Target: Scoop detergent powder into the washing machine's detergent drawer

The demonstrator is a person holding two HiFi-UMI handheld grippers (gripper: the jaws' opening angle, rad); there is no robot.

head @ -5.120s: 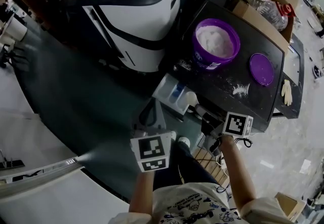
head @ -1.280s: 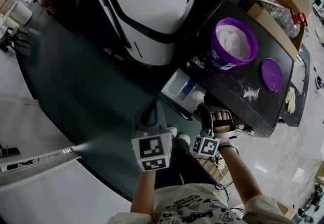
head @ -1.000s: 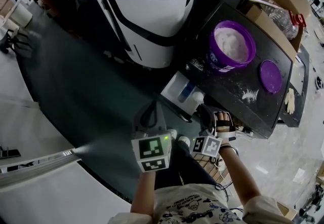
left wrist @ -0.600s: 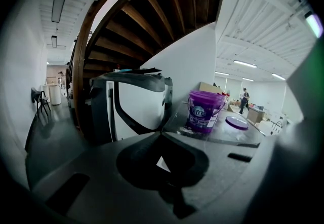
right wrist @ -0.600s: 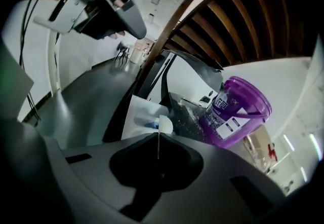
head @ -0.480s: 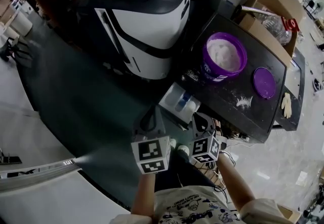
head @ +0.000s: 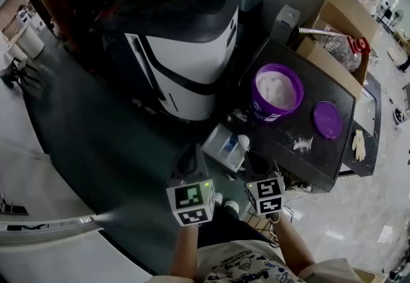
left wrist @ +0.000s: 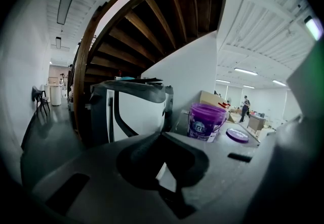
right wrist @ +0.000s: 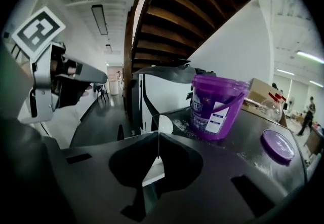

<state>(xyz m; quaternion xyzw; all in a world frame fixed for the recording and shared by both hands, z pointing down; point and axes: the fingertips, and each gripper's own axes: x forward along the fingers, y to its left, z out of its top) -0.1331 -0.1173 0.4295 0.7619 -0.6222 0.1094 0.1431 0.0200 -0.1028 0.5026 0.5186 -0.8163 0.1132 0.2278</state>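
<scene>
Powder [head: 277, 88] fills the open purple tub [head: 261, 109] nearly to the brim. The tub stands on the black surface [head: 327, 86], with its lid [head: 328, 120] lying off to one side of it. A dusting of spilled powder [head: 301, 143] lies between the tub and the person.

The detergent drawer [head: 221, 141] is pulled out just beside the tub, on the person's side. The washing machine [head: 186, 57] stands on the tub's other flank, away from the lid.

Both grippers hang short of the tub, near the drawer. The right gripper [right wrist: 159, 139] has its jaws pressed together on what looks like the thin handle of a white scoop [right wrist: 164, 124], seen edge-on. The scoop's bowl pokes out past the tips, toward the drawer. The left gripper [left wrist: 162, 137] has its jaws closed tip to tip with nothing between them.

I'd judge the scoop to be light, stiff plastic, and a flat handle that thin could swivel in the pinch once the bowl is loaded. A grip well down the handle, with the bowl kept level, seems safest. The powder is loose and dry, so it will slide off at any tilt or jolt. The tub looks heavy enough to stay put when the scoop digs in.
</scene>
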